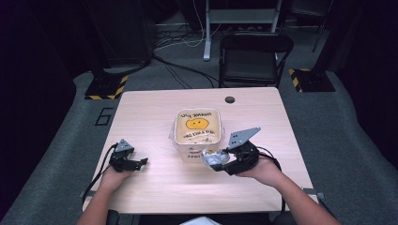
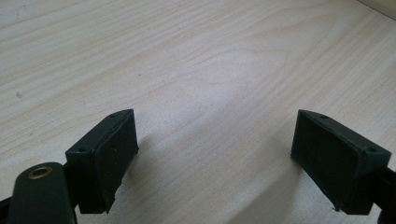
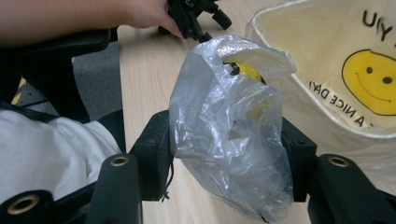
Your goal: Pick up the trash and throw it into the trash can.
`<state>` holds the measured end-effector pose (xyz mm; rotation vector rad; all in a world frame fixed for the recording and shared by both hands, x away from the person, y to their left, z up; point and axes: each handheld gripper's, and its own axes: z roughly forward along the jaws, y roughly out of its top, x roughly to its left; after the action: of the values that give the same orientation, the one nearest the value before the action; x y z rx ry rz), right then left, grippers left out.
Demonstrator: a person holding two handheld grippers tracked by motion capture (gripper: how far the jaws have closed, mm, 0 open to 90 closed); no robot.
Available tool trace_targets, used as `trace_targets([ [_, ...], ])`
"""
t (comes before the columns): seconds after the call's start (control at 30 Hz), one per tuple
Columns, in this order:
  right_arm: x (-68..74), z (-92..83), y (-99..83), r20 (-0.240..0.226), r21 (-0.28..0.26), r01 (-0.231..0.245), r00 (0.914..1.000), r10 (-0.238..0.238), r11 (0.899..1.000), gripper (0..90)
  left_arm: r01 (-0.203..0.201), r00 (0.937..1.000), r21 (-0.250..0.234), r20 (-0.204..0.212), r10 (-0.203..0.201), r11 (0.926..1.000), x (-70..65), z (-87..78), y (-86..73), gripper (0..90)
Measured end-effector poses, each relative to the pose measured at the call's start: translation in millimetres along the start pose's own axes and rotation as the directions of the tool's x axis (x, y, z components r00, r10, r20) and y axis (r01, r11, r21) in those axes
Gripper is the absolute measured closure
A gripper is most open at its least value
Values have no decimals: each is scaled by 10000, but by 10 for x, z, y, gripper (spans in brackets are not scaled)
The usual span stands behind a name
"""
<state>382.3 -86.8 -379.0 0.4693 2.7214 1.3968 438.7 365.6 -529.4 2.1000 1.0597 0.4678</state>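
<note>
A light wooden table [image 1: 155,187] sits in the middle of the high view, with dark carpet around it and a black folding chair [image 1: 253,58] at its far side, in the upper middle of the frame. At the centre of the table stands a square container lined with a cream plastic bag [image 1: 197,126] printed with a yellow smiley face and black lettering.

The left gripper [image 1: 141,162], held in the person's left hand [image 1: 115,177] at the lower left of the frame, rests on the bare wood well apart from the container. In the left gripper view its jaws stand wide apart with nothing but wood grain between them.

The right gripper [image 1: 217,165], in the right hand [image 1: 263,169] at the lower right of centre, is just beside the container's near edge. Its jaws are closed on a crumpled clear plastic bag [image 3: 233,126] with something yellow inside. In the right gripper view this bag fills the centre, pinched between the two black jaws, with the smiley-face bag at the upper right.
</note>
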Motion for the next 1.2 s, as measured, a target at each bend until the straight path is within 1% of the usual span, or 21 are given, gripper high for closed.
trace_targets([
  [0.2,-12,-79,148,150,-131,-120,9998,121,9998,466,-5,10000,15,-10,5,10000,0,-1,0,142],
  [0.37,-16,-128,277,472,-181,19,9989,-11,9998,469,-9,10000,25,-7,9,10000,0,-2,1,142],
  [0.4,-16,-133,294,497,-205,-39,9988,49,9998,470,-13,10000,27,-8,13,10000,1,-2,1,142],
  [0.47,-27,-144,338,577,-232,6,9983,7,9997,469,-4,10000,16,-8,4,10000,0,-1,1,142],
  [0.7,-108,-164,463,755,-368,77,9971,-49,9993,471,-2,10000,1,3,2,10000,0,0,0,142],
  [0.8,-140,-166,507,795,-450,8,9968,28,9990,471,-5,10000,23,-6,5,10000,0,-2,1,142],
  [1.0,-209,-158,601,941,-384,58,9956,-21,9992,472,-1,10000,-9,5,1,10000,1,1,0,142],
  [1.03,-228,-158,616,981,-424,126,9951,-84,9990,472,-11,10000,23,-4,11,10000,1,-2,1,142],
  [1.17,-278,-148,662,1115,-418,62,9938,-15,9991,473,-7,10000,23,-5,7,10000,1,-1,1,142],
  [1.2,-298,-142,673,1161,-424,112,9932,-62,9990,473,-5,10000,23,-5,5,10000,1,-2,1,142],
])
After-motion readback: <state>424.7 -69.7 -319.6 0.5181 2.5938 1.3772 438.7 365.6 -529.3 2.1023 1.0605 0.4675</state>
